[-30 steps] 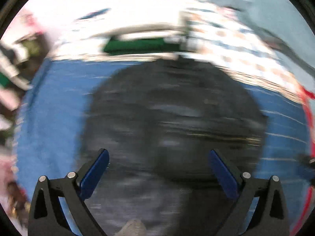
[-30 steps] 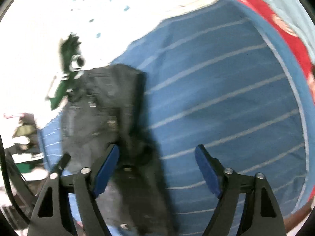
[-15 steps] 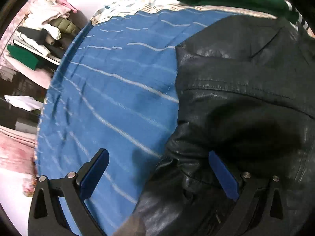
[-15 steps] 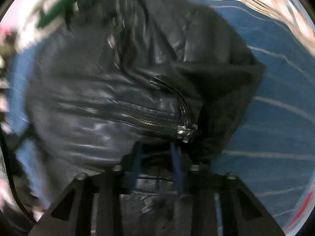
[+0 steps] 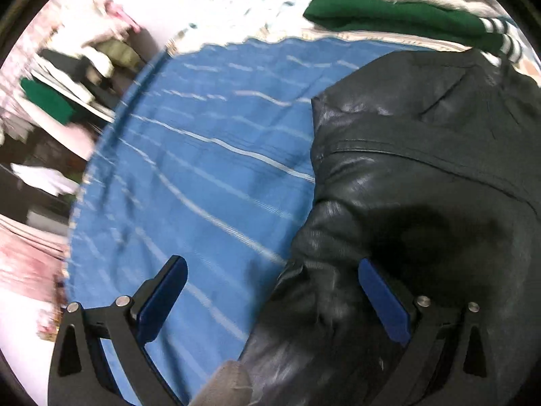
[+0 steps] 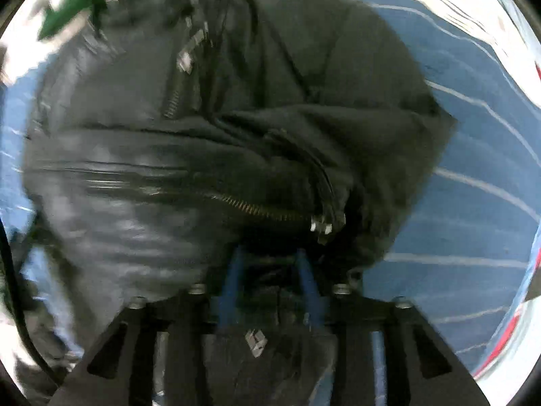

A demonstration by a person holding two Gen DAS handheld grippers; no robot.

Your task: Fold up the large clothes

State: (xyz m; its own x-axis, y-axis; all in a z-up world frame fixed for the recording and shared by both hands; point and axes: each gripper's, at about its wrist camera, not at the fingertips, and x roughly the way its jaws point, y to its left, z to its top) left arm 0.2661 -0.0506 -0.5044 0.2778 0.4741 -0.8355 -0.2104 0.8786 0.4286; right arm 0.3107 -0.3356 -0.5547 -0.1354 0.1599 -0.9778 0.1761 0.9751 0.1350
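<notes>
A black leather jacket (image 5: 422,169) lies on a blue striped sheet (image 5: 203,169). My left gripper (image 5: 270,299) is open, low over the jacket's left edge, with one finger above the sheet and the other above the leather. In the right wrist view the jacket (image 6: 236,101) fills most of the frame, and its zipper (image 6: 257,208) runs across just ahead of the fingers. My right gripper (image 6: 268,264) points steeply down. Its jaws stand close together with a fold of the jacket between them, and they are opening.
A folded green garment (image 5: 389,13) with white cloth on top lies beyond the jacket, past the sheet's far edge. Shelves with piled clothes (image 5: 61,84) stand to the left of the bed. Bare blue sheet (image 6: 473,203) stretches to the right of the jacket.
My left gripper dropped from above the jacket's middle to its left edge, staying open. My right gripper swung from the sheet onto the jacket and closed on a fold of it.
</notes>
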